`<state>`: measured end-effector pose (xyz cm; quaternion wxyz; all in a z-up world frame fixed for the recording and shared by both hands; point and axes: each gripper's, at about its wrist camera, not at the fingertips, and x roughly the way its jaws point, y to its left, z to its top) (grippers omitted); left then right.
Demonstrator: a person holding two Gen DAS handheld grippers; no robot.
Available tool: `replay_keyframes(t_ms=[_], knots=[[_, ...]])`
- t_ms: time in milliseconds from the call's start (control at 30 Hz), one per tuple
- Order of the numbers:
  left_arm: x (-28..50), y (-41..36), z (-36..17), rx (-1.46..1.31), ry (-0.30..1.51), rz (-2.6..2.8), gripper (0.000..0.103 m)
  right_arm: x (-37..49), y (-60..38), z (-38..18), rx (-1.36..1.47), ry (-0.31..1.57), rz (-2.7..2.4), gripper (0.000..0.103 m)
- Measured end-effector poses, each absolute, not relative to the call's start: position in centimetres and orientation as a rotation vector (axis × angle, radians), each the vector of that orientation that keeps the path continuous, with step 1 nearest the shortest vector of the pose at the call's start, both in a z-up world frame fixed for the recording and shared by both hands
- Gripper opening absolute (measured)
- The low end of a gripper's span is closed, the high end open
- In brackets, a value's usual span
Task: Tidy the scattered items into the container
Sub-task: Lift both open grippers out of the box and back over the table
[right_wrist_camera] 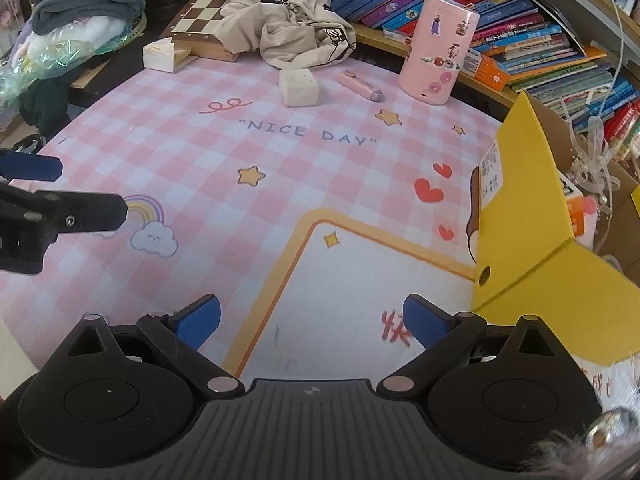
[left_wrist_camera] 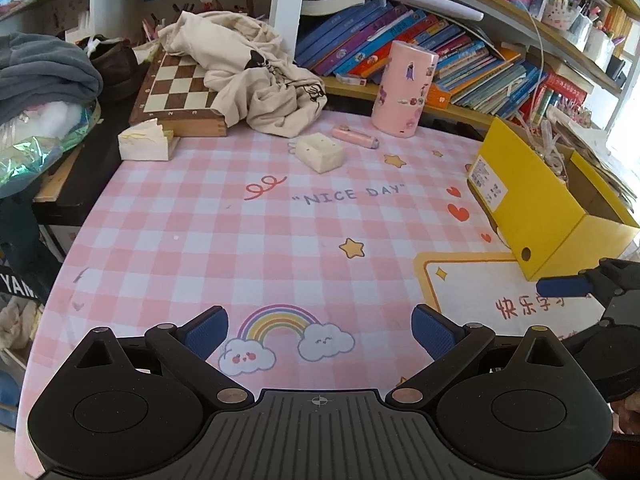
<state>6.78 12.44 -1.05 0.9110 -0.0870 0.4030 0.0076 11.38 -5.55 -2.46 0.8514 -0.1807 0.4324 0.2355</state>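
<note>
A yellow cardboard box (left_wrist_camera: 536,200) (right_wrist_camera: 520,216) stands open at the right of the pink checked mat and holds ribbon and small items. At the mat's far side lie a cream block-shaped item (left_wrist_camera: 321,152) (right_wrist_camera: 299,87), a small pink tube (left_wrist_camera: 355,137) (right_wrist_camera: 360,85) and a tall pink stickered canister (left_wrist_camera: 404,88) (right_wrist_camera: 440,50). My left gripper (left_wrist_camera: 320,334) hovers open over the rainbow print, empty. My right gripper (right_wrist_camera: 312,320) is open and empty over the white panel beside the box. Each gripper shows at the edge of the other's view.
A chessboard (left_wrist_camera: 176,92) under a crumpled beige cloth (left_wrist_camera: 248,68) sits at the back left, with a white tissue pack (left_wrist_camera: 144,142) in front of it. Stacked books (left_wrist_camera: 460,56) fill the shelf behind. Piled fabric and foil wrap (left_wrist_camera: 40,120) lie off the left edge.
</note>
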Motion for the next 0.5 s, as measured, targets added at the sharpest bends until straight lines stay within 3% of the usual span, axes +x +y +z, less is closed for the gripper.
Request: replay_keyframes(t_ms=[500], knots=[[11.3, 14.1, -1.9, -0.212, 0.831, 0.058, 0.100, 16.5, -3.4, -3.7, -0.407, 0.897, 0.548, 0.099]])
